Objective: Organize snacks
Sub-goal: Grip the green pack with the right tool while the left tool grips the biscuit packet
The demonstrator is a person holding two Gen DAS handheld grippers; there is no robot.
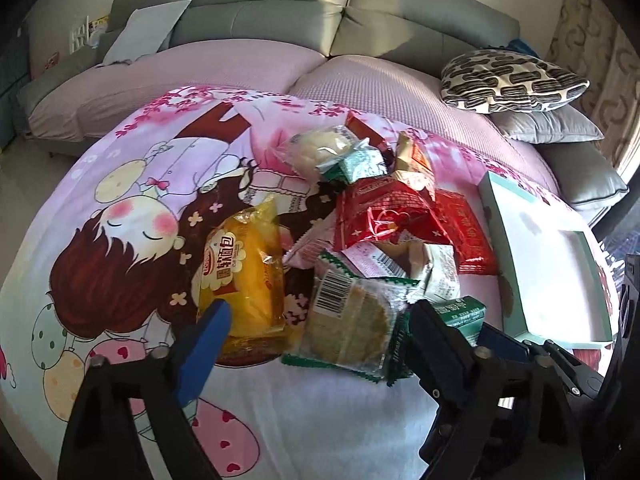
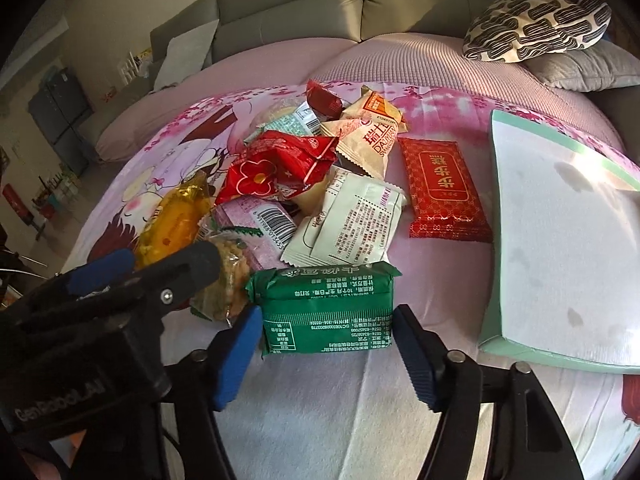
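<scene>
A heap of wrapped snacks lies on a cartoon-print cloth [image 1: 120, 208]. My left gripper [image 1: 320, 340] is open, its fingers either side of a clear-wrapped round cake with green trim [image 1: 352, 328]; a yellow bread pack [image 1: 244, 272] lies by its left finger. My right gripper [image 2: 328, 356] is open, its blue pads flanking a green packet [image 2: 328, 308] without visibly squeezing it. The green packet also shows in the left wrist view [image 1: 460, 312]. Red packs [image 2: 276, 164], a flat red pack [image 2: 440, 188], a white pack [image 2: 352, 220] and beige packs [image 2: 372, 128] lie behind.
A shallow mint-green box [image 2: 560, 240] with a white inside lies to the right of the heap; it also shows in the left wrist view [image 1: 552, 264]. A grey sofa [image 1: 280, 12] with a patterned cushion [image 1: 512, 80] stands behind. The left gripper's body [image 2: 100, 312] sits close on the right gripper's left.
</scene>
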